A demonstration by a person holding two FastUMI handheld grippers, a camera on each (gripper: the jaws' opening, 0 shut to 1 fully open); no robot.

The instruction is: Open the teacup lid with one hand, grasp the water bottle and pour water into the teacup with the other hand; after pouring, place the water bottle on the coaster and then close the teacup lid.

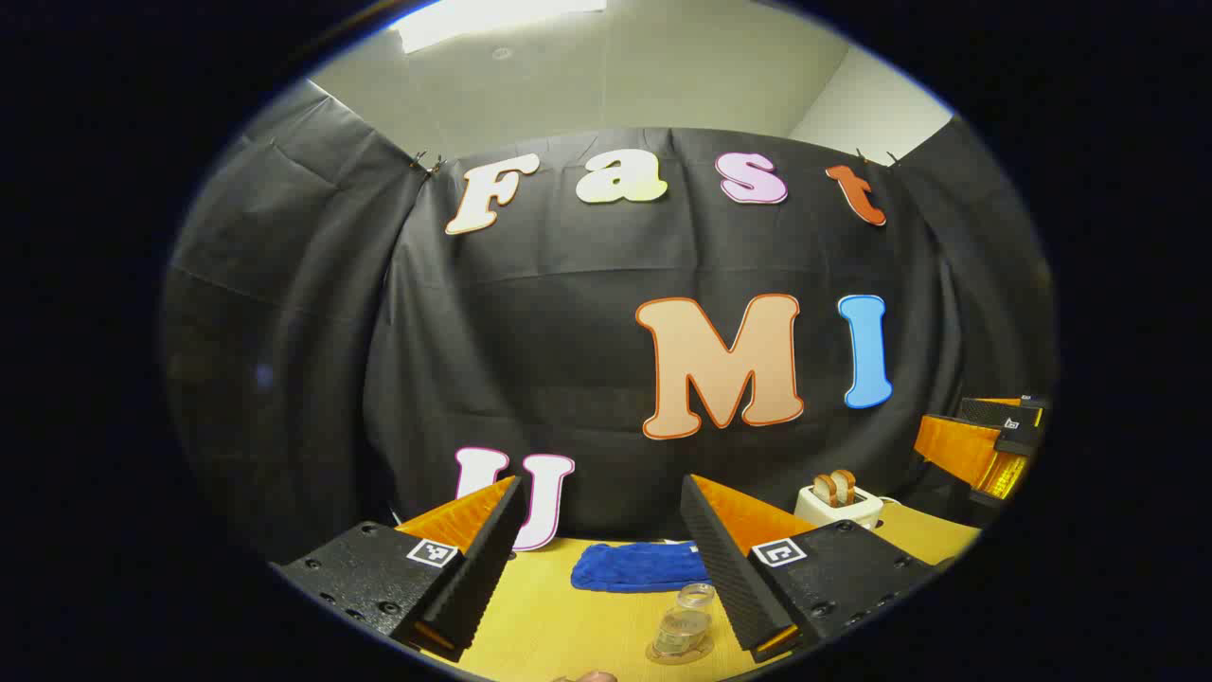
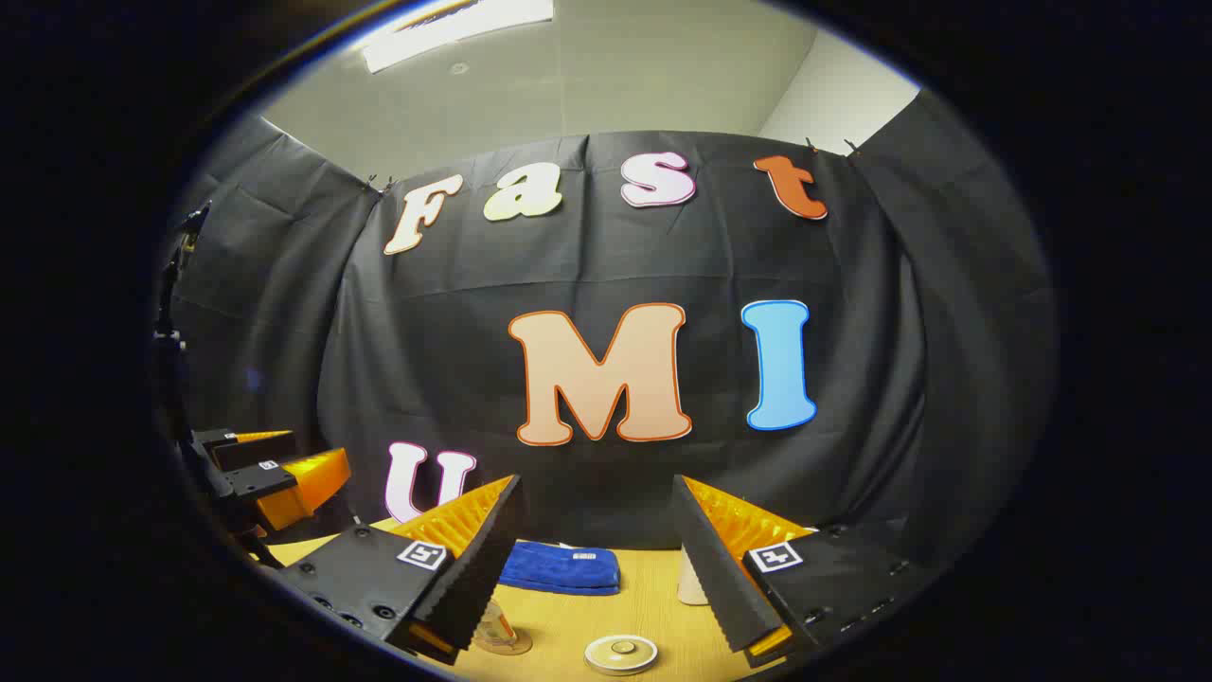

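Your left tool (image 1: 601,559), spread wide and empty, hangs just above the water bottle (image 1: 684,625) standing upright on the surface (image 1: 549,625), nearer than your right.

A recording booth: black cloth wall (image 2: 606,265) behind a wooden table (image 2: 568,616).

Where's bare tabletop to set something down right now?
In the right gripper view, bare wood lies between the blue cloth and the round lid. In the left gripper view, wood left of the clear bottle is free. It's tighter near the toaster.
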